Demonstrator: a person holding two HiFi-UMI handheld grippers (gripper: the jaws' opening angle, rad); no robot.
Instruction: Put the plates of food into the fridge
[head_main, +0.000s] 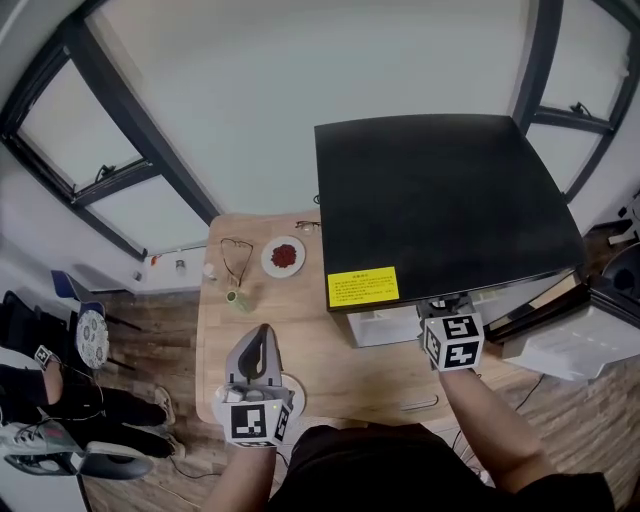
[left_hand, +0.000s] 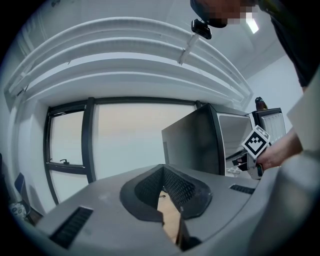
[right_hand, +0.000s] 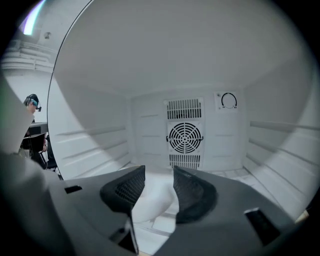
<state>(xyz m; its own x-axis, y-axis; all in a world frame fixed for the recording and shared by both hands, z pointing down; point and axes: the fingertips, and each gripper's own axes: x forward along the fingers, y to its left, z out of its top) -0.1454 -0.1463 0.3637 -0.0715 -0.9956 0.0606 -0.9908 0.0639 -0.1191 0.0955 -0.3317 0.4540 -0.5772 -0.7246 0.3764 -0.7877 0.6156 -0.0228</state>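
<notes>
A white plate of red food (head_main: 284, 256) sits at the far side of the wooden table (head_main: 330, 370). My left gripper (head_main: 262, 332) hovers over the table's near left and points away from me, its jaws shut with nothing between them (left_hand: 164, 192). A white plate's edge (head_main: 293, 393) shows beside its body. The black fridge (head_main: 440, 200) stands on the right. My right gripper (right_hand: 159, 187) reaches inside its white interior; only its marker cube (head_main: 453, 340) shows in the head view. Its jaws stand open, and a white rounded thing (right_hand: 152, 202) lies between and below them.
A loop of cord (head_main: 236, 258), a small green item (head_main: 237, 296) and a small bottle (head_main: 210, 270) lie at the table's far left. The fridge door (head_main: 565, 335) hangs open at the right. A fan grille (right_hand: 185, 137) marks the fridge's back wall. A person sits at the left.
</notes>
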